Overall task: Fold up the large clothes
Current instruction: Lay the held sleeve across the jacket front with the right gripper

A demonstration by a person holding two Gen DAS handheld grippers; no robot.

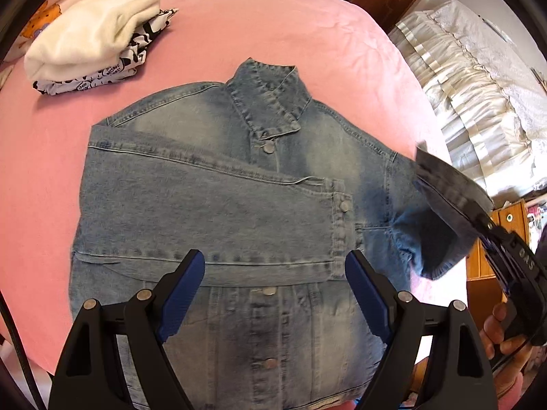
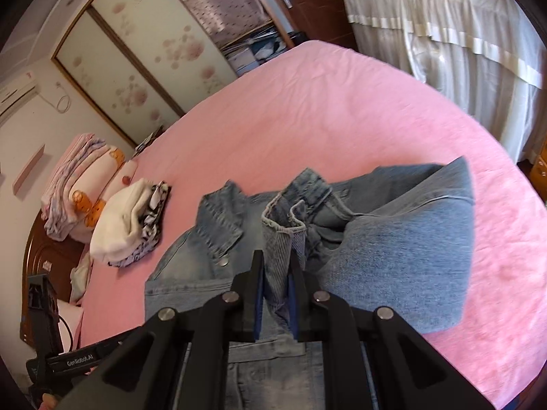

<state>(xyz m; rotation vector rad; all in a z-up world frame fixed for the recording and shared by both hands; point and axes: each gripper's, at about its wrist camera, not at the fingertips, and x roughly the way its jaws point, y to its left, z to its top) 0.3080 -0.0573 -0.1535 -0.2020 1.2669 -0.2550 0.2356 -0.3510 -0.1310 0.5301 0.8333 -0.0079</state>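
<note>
The denim jacket lies centre frame on the pink bed, one sleeve already folded across. The right gripper pinches the other sleeve's cuff; the left gripper hovers agape. Body folds remain.

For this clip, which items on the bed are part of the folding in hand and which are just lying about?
In use:
- denim jacket, spread on the pink bed sheet, one sleeve already folded across
- other sleeve's cuff, clamped in the right tongs
- left tongs, open above the jacket, holding nothing

Lying about:
- pile of folded clothes
- pillows
- wardrobe
</note>
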